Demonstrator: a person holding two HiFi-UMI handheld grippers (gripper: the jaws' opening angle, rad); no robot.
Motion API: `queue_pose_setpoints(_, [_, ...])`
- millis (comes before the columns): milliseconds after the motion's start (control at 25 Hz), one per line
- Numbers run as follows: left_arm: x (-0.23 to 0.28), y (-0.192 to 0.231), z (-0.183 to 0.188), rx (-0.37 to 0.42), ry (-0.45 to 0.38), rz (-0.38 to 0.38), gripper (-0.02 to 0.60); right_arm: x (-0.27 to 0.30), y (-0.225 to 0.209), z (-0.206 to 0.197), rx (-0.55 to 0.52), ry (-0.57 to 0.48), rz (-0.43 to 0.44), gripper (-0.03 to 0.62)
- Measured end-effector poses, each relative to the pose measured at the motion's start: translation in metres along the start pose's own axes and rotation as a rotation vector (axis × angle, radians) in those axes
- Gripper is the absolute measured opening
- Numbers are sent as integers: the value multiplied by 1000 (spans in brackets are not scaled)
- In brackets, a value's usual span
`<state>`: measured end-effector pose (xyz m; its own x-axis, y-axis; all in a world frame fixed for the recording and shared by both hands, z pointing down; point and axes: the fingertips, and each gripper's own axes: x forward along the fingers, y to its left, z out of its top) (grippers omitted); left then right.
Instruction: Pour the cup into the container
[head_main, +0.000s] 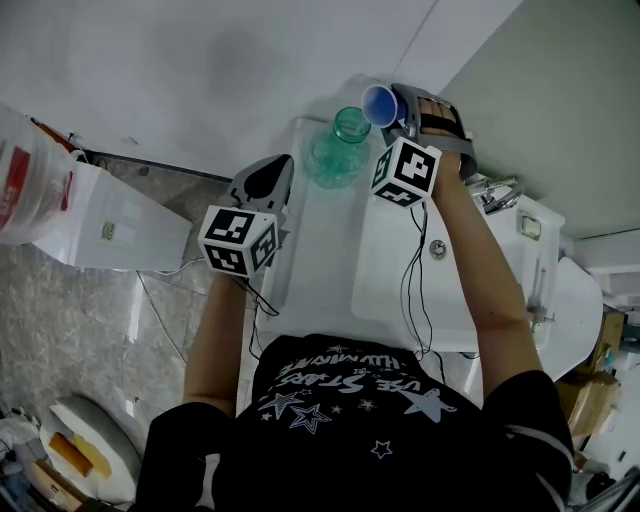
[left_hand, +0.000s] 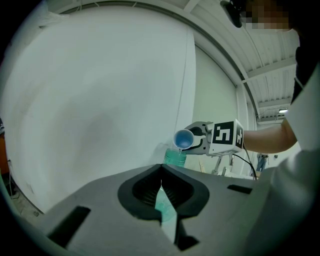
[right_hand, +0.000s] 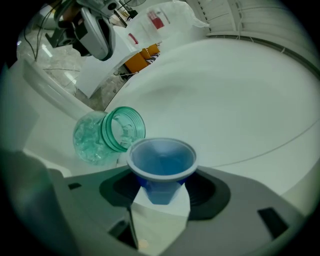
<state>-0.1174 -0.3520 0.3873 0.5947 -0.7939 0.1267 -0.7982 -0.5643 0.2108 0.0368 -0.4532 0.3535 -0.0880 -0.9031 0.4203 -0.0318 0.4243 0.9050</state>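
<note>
**One cup tipped at the jar mouth: pour in hand, not closed out**

One blue cup (head_main: 382, 103) is pinched by its base in the right gripper (head_main: 400, 110). It is laid almost on its side at the upper middle of the head view, with its rim just above the mouth of the green jar (head_main: 338, 148). The jar stands on the white table (head_main: 320, 250). The left gripper (head_main: 283, 165) is held apart to the left, its jaws pressed together on nothing.

Progress, as judged: the cup has been brought to the jar and tipped. Emptying it fully, righting it and setting it down are left.

By view: the cup's inside is shown only by the right gripper view. No clear liquid level is made out there, so what remains cannot be told. In the left gripper view the cup is seen at middle right, directly over the jar neck. A faint thread at its lip may be liquid but is too small to confirm. Both grippers are shown together only in the head view.
</note>
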Motion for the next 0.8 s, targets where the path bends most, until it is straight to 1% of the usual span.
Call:
queue_pose_setpoints(280, [-4,-2,4,3,-10,2,12,-4,0,4,67,-16,26,272])
queue_pose_setpoints(600, [-12,-9,5,15,-3,9,12,-9,1,6,208,-49,80,272])
queue_pose_setpoints(800, [-20,-8,5,22,-3,21,12,-20,-4,11,323,-97,83,273])
